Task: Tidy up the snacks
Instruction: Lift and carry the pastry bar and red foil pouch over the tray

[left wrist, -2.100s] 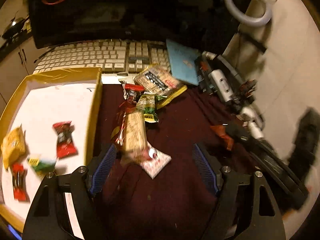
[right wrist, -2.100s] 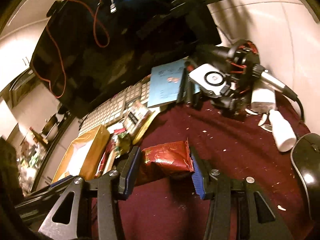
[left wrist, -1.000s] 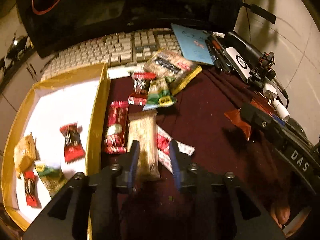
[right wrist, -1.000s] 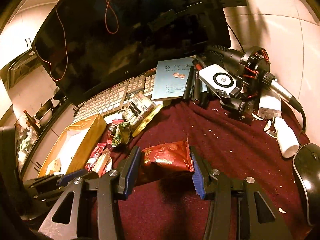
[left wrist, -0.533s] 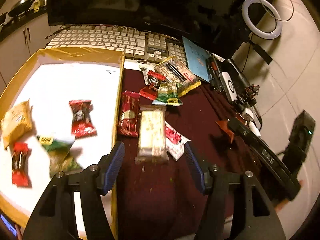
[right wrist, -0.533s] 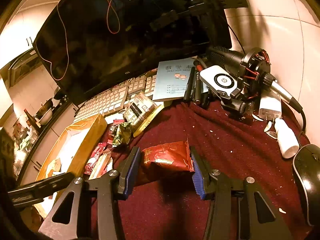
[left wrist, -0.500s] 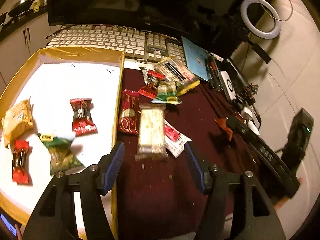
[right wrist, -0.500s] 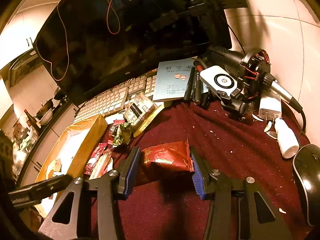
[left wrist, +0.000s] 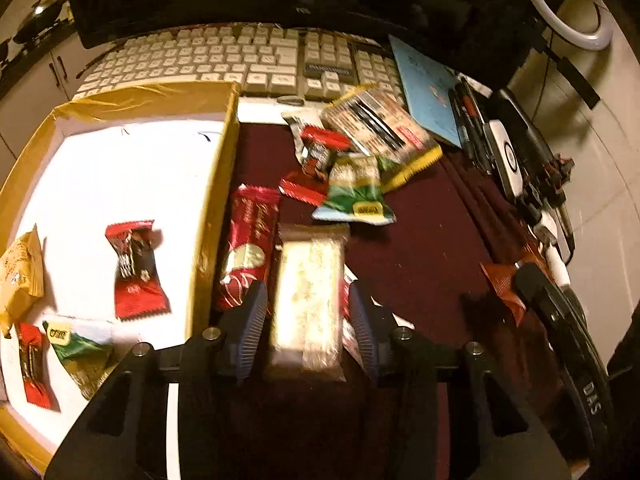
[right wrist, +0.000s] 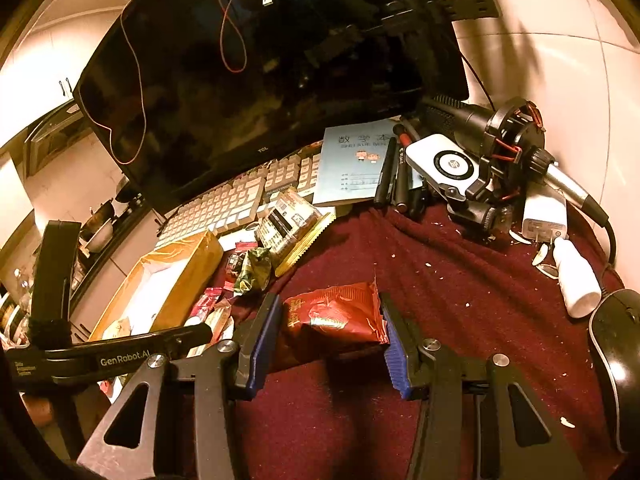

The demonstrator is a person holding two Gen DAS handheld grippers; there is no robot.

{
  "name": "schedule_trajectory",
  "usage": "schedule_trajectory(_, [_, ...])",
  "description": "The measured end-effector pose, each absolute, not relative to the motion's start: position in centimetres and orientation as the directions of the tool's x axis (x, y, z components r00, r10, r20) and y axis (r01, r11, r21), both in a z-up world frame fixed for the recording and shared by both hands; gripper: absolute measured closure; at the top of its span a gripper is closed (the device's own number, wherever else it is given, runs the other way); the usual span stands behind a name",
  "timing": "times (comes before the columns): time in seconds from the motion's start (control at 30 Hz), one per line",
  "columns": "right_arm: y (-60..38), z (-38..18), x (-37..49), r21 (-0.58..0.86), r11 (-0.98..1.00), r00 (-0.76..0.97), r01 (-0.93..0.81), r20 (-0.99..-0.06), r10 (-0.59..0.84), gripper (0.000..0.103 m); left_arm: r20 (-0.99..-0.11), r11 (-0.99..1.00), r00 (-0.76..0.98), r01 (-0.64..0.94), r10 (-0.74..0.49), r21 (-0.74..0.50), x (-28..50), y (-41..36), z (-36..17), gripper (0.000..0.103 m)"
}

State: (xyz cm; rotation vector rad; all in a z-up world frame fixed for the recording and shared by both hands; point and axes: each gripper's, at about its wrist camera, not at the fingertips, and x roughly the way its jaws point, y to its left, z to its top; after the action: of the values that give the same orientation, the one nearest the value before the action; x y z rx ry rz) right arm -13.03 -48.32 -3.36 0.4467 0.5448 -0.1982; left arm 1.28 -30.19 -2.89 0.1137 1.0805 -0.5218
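We hold our left gripper (left wrist: 307,322) spread around a pale clear-wrapped snack bar (left wrist: 309,300) beside the gold-walled cardboard tray (left wrist: 212,204), while our right gripper (right wrist: 326,340) clamps a crinkled red foil snack packet (right wrist: 334,316) over the maroon-clothed bench (right wrist: 460,280).

Dark monitor (right wrist: 260,80) upper centre; beige keyboard (left wrist: 240,60) below it; blue notebook (right wrist: 356,164) centre right; ring light (left wrist: 568,0) upper right; mouse (right wrist: 616,360) lower right.
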Motion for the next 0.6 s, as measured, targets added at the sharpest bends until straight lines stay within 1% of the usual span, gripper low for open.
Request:
schedule_trajectory(0.2, [-47.9,-3.4,-12.5,0.326,0.894,0.825,0.309,-0.559,-0.082,0.054,-0.852,0.870,0.369,0.459,-0.371,-0.180,0.2,-30.0,-3.0,0.063])
schedule_trajectory(0.27, [-47.9,-3.4,-12.5,0.321,0.892,0.822,0.319,-0.561,-0.092,0.054,-0.846,0.869,0.387,0.466,-0.367,-0.164,-0.1,-30.0,-3.1,0.063])
schedule_trajectory(0.33, [-47.8,-3.4,-12.4,0.312,0.893,0.819,0.323,-0.566,-0.099,0.054,-0.847,0.872,0.412,0.475,-0.335,-0.115,-0.1,-30.2,-3.2,0.064])
schedule_trajectory(0.4, [-47.7,-3.5,-12.2,0.304,0.897,0.815,0.322,-0.571,-0.099,0.054,-0.841,0.877,0.438,0.472,-0.318,-0.086,0.4,-30.1,-3.4,0.068])
schedule_trajectory(0.5, [-47.6,-3.4,-12.3,0.297,0.900,0.816,0.320,-0.569,-0.103,0.054,-0.832,0.872,0.437,0.478,-0.343,-0.108,0.7,-29.4,-3.3,0.071])
schedule_trajectory(0.53, [-47.6,-3.4,-12.3,0.295,0.900,0.815,0.322,-0.569,-0.105,0.054,-0.833,0.867,0.437,0.489,-0.341,-0.098,0.6,-29.5,-3.4,0.077])
schedule_trajectory(0.57, [-47.7,-3.5,-12.3,0.295,0.900,0.814,0.322,-0.571,-0.105,0.054,-0.832,0.861,0.428,0.497,-0.353,-0.109,0.5,-29.4,-3.4,0.083])
schedule_trajectory(0.6, [-47.6,-3.5,-12.2,0.295,0.900,0.814,0.321,-0.572,-0.103,0.054,-0.830,0.856,0.419,0.501,-0.369,-0.128,0.4,-29.3,-3.4,0.088])
